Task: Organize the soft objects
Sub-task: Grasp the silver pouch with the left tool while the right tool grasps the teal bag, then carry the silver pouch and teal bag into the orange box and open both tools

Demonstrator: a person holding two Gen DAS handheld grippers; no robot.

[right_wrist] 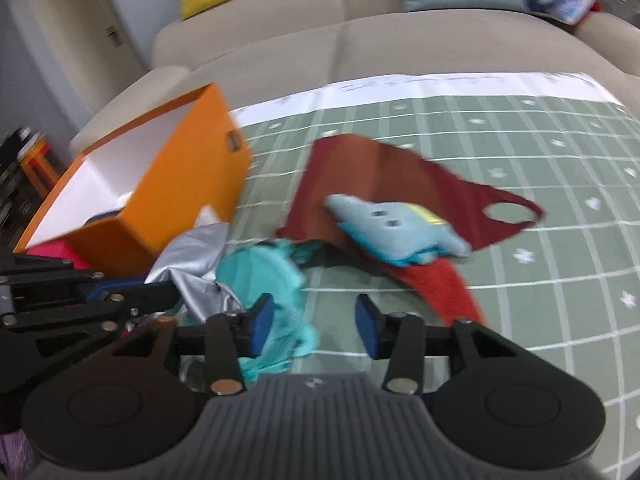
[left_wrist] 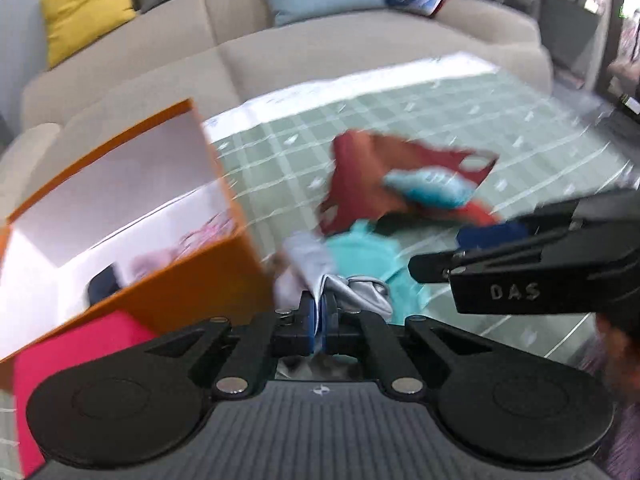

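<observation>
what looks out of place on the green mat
Soft things lie in a loose heap beside the orange box, not in it: a blue plush toy on a dark red garment, and a crumpled teal cloth. The left gripper pinches silver fabric.

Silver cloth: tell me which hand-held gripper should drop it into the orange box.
Left. The left hand-held gripper is already shut on the silver cloth, right beside the orange box. The right hand-held gripper is open and empty, over the teal garment.
</observation>
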